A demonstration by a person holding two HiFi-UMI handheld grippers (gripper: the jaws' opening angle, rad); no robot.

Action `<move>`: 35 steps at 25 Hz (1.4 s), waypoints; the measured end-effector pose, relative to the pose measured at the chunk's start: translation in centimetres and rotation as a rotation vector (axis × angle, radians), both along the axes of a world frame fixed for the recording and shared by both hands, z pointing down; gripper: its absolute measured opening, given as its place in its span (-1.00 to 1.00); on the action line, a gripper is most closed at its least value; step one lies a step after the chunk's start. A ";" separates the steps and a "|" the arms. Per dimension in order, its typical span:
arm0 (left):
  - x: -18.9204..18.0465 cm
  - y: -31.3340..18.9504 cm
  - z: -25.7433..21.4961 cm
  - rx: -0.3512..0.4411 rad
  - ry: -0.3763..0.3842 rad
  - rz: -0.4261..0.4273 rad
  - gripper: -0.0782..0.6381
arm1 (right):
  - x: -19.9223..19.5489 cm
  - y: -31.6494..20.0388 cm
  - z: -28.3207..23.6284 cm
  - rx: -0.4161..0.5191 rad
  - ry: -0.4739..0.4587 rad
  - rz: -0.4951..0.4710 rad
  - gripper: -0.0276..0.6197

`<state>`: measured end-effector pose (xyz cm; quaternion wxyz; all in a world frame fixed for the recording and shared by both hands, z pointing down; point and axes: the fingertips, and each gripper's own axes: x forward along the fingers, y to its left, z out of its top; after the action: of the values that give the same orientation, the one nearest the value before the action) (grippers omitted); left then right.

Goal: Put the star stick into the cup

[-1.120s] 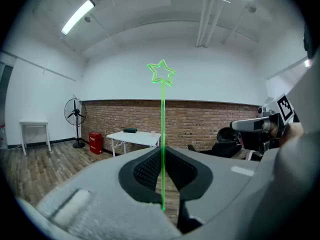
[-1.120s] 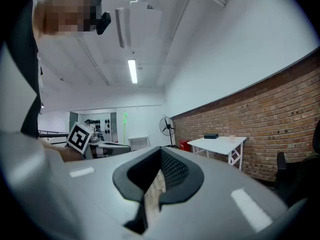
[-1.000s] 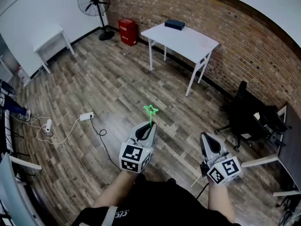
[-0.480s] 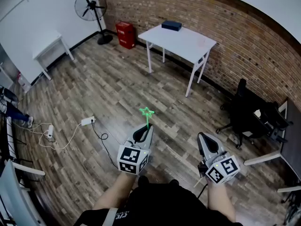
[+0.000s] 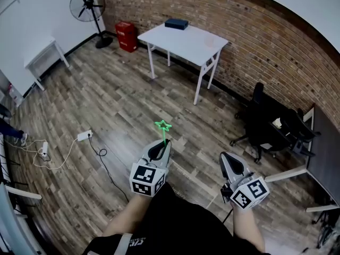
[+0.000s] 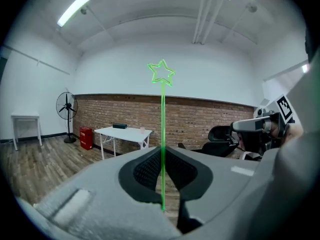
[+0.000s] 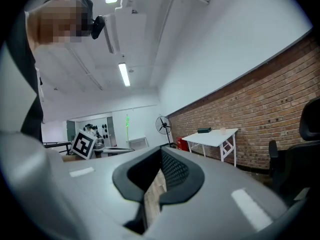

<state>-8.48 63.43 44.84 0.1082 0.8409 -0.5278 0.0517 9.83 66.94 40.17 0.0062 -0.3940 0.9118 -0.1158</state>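
Green star stick upright in left claw, star uppermost

The floor is wood plank with a matt, grained finish; the brick wall is rough, and the table has a smooth matt white top. The star stick looks like translucent green plastic. The left gripper and right gripper have smooth matt grey shells with black ribbed pads.

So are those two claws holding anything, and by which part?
The left gripper grips the green star stick near the bottom of its stem, star pointing up. The right gripper has nothing between its jaws.
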 end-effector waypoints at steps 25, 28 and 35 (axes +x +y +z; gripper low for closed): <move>-5.3 -35.9 -1.3 0.036 0.004 0.092 -0.72 | -7.2 -34.5 0.7 -0.066 -0.027 0.062 -0.91; -5.5 -38.9 -1.3 0.032 0.006 0.116 -0.72 | -8.5 -37.1 1.2 -0.084 -0.031 0.066 -0.91; -6.1 -42.3 0.1 0.001 0.020 0.113 -0.72 | -9.1 -41.3 3.1 -0.142 -0.044 0.058 -0.91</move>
<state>-14.55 21.17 44.98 0.1101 0.8699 -0.4783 0.0492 0.76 25.65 43.22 0.0014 -0.4170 0.8891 -0.1886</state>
